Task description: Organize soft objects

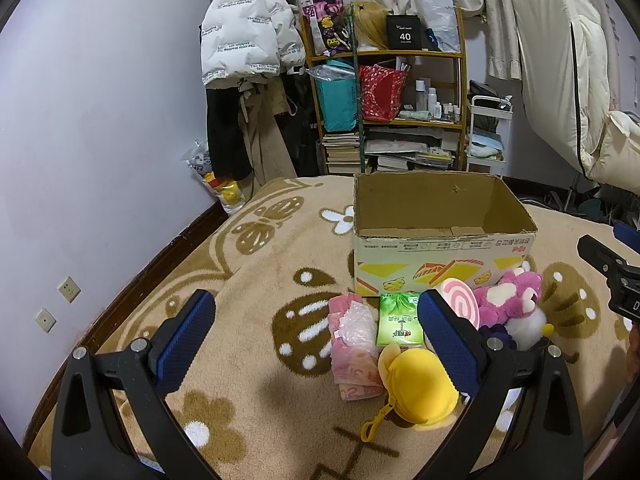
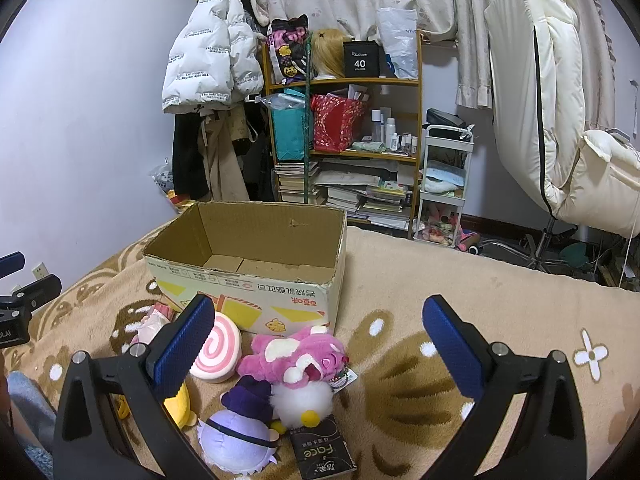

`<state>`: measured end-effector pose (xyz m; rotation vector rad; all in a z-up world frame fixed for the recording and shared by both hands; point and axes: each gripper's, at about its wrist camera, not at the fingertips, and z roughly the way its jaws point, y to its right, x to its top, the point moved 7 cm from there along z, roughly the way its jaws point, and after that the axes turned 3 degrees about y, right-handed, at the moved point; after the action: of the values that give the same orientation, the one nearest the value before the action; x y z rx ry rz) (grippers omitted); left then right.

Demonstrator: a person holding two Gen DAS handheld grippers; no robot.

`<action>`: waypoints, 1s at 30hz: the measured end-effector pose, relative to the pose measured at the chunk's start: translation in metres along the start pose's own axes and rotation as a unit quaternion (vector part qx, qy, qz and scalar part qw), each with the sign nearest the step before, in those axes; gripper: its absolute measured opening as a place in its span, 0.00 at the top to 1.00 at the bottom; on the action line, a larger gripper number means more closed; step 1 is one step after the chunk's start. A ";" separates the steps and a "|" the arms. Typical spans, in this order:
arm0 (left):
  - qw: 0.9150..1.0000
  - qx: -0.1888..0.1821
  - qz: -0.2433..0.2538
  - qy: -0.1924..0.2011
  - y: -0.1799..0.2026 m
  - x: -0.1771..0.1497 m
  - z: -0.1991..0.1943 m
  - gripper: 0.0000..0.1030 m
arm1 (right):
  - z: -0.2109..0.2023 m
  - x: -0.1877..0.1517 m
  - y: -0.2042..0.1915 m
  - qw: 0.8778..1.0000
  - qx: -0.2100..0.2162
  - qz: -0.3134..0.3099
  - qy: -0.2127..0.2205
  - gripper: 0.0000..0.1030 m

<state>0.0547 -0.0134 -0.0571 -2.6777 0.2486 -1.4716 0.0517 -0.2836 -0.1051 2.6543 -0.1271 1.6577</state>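
An open cardboard box (image 1: 440, 268) (image 2: 256, 292) stands empty on a beige patterned blanket. In front of it lie soft things: a yellow plush pouch (image 1: 420, 390), a pink tissue pack (image 1: 354, 344), a green tissue pack (image 1: 400, 322), a pink swirl cushion (image 2: 218, 350) (image 1: 460, 304), a pink plush (image 2: 298, 354) (image 1: 508, 296), a white fluffy plush (image 2: 302, 402), a purple plush (image 2: 240, 434) and a black tissue pack (image 2: 322, 454). My left gripper (image 1: 316, 320) is open above the pink pack. My right gripper (image 2: 318, 322) is open above the pink plush.
A wooden shelf (image 2: 344, 136) with books, bags and bottles stands behind the bed, with a white cart (image 2: 444, 184) beside it. Coats (image 2: 212, 60) hang at the left, and a padded chair (image 2: 560, 120) stands at the right. The wall (image 1: 80, 160) runs along the bed's left edge.
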 end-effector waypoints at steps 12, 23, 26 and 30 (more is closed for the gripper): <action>1.000 0.007 0.001 -0.006 -0.004 -0.003 0.003 0.03 | 0.000 0.001 0.001 1.000 0.003 0.001 -0.003 0.00; 0.999 0.007 -0.007 -0.042 -0.013 0.008 0.031 0.03 | 0.004 -0.006 0.000 1.000 0.004 0.004 -0.009 0.00; 0.999 0.008 -0.007 -0.052 -0.012 0.010 0.045 0.03 | 0.013 -0.005 0.000 1.000 0.007 0.011 -0.015 0.00; 0.995 -0.019 -0.041 -0.094 -0.007 0.003 0.072 0.03 | 0.026 -0.004 0.002 0.999 0.008 0.019 -0.028 0.00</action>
<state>0.1181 -0.0083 -0.0924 -2.8642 0.1572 -1.2349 0.0732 -0.2871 -0.1205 2.7275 -0.1669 1.6013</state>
